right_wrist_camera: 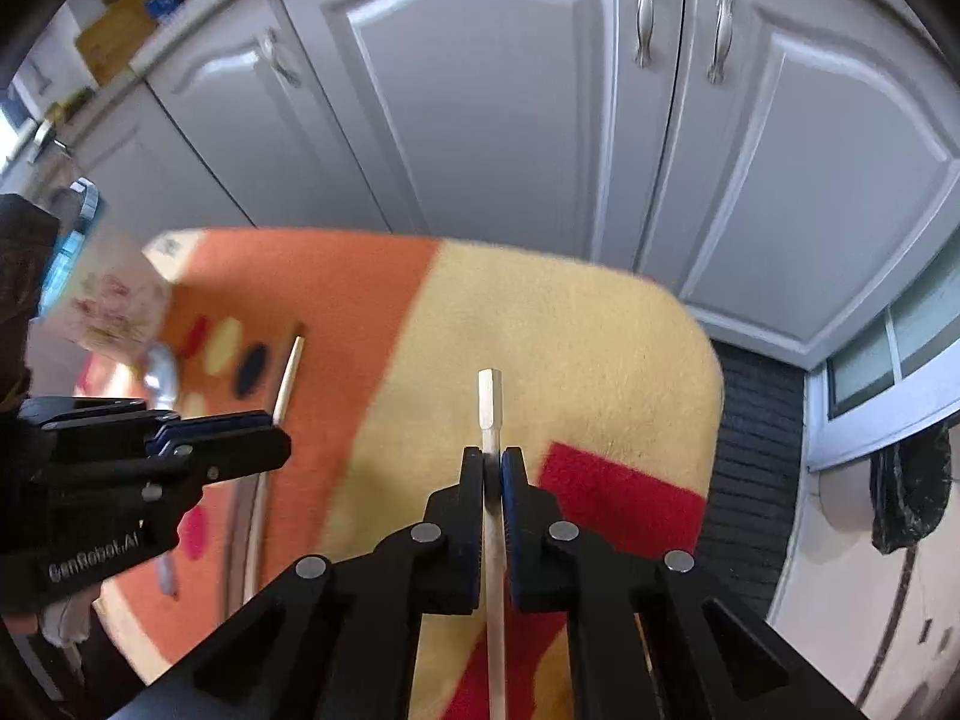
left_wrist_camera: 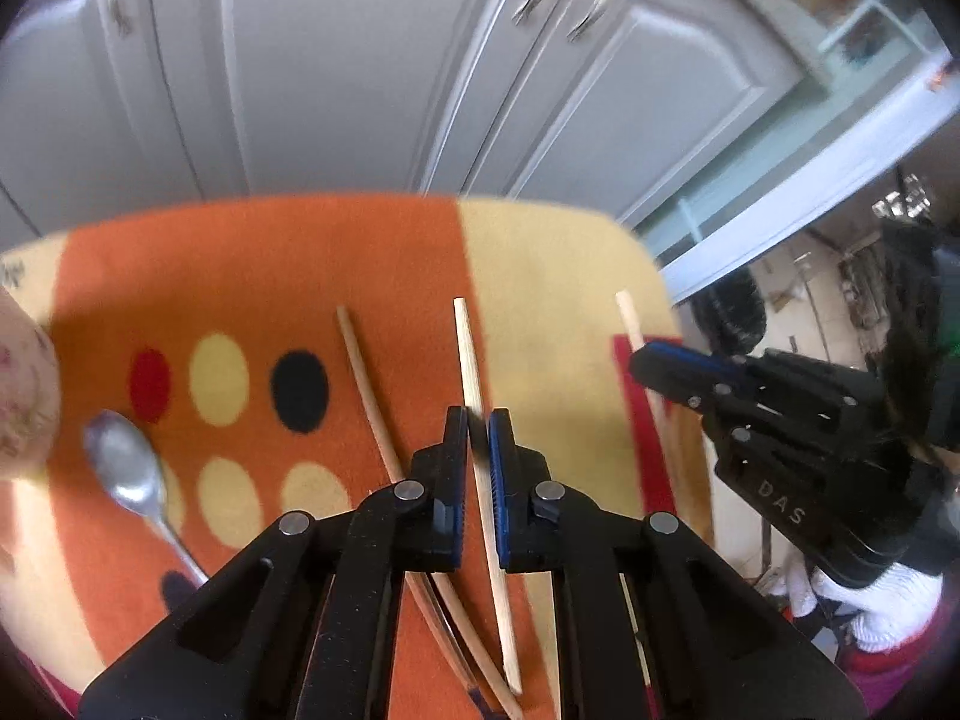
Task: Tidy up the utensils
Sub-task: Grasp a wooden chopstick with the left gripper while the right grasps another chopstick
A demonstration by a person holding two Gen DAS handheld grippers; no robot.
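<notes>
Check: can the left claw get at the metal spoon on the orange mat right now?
Probably not yet: the left claw is shut on a pale wooden chopstick. The metal spoon lies uncovered on the orange mat to its left, path clear.

Daylit, soft shadows; motion blur on mat [left_wrist_camera: 300,276]; fisheye-warped, vignetted edges.

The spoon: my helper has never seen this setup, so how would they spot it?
Find the orange mat with coloured dots. Near its left edge, beside a floral cup, lies the spoon. It is the only metal utensil; the others are pale wooden chopsticks.
</notes>
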